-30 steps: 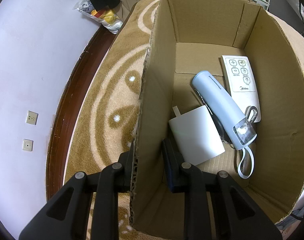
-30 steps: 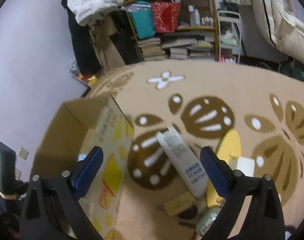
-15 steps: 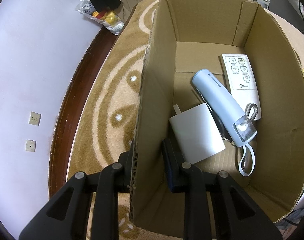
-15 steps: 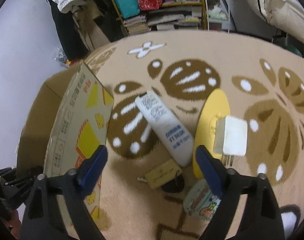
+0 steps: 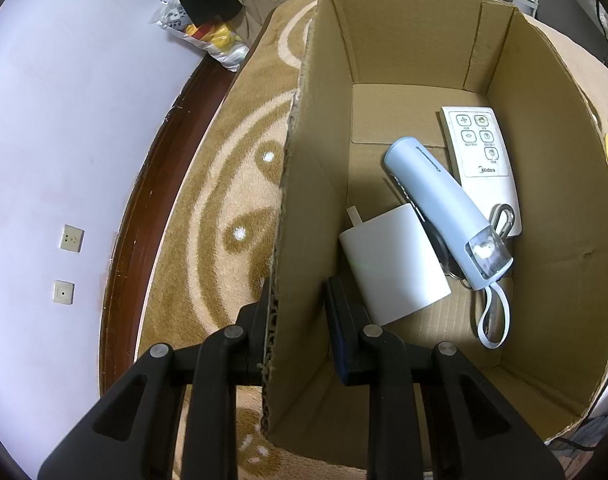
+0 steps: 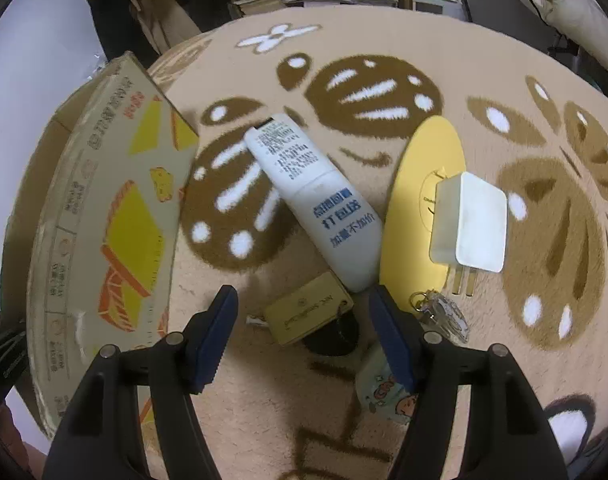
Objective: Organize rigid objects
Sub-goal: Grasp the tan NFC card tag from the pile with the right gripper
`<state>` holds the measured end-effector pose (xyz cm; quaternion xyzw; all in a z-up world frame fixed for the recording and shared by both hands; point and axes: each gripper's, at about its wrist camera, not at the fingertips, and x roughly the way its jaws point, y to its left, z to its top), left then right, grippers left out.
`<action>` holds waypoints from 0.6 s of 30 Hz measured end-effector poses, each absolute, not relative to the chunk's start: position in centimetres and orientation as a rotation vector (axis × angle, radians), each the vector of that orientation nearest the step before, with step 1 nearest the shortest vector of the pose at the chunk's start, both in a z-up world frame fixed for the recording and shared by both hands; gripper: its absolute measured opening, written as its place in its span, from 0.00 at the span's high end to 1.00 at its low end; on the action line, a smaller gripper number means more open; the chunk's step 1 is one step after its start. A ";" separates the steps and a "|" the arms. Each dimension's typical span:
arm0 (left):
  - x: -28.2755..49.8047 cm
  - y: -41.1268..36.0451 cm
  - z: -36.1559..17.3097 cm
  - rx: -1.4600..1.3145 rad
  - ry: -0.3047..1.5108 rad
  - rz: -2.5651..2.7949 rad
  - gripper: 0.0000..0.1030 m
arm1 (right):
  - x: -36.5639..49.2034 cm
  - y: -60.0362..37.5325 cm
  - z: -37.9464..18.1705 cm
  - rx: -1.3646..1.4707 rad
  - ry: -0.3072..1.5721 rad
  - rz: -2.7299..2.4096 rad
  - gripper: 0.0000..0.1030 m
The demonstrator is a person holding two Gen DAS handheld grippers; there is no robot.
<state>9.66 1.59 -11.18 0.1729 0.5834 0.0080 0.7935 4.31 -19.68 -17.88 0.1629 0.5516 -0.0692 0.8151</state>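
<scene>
Box [image 5: 552,216] wall is pinched between the jaws of the left gripper [image 5: 300,320]: one finger outside on the rug [image 5: 208,216] side, one inside. The pinched edge runs from 6 o'clock up to 12 o'clock in the left wrist view. Inside the box lie a white charger [image 5: 392,264], a blue flashlight [image 5: 444,208] leaning across it, and a remote [image 5: 480,156] toward 1 o'clock against the far right wall. Floor of the box is bare along the far wall and at 5 o'clock.

Right gripper [image 6: 304,328] hangs over the rug with its jaws apart and just now closing; nothing is pressed by the pads. Between them lies a tan tag [image 6: 308,312] on a dark round object [image 6: 336,336]. A white tube [image 6: 316,200] extends from the gap toward 11 o'clock, its near end just beside the right finger. At 2 o'clock a second charger [image 6: 472,220] rests on a yellow disc [image 6: 416,184]. Keys [image 6: 440,312] lie just outside the right finger; a printed round item [image 6: 384,384] sits below it. The box's printed outer wall [image 6: 116,216] stands at 9 o'clock, near the left finger. Rug is open at 12 o'clock.
</scene>
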 end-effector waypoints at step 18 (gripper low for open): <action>9.9 1.2 -11.3 0.370 1.254 0.020 0.77 | 5.2 -18.4 -20.5 0.368 1.279 -0.110 0.29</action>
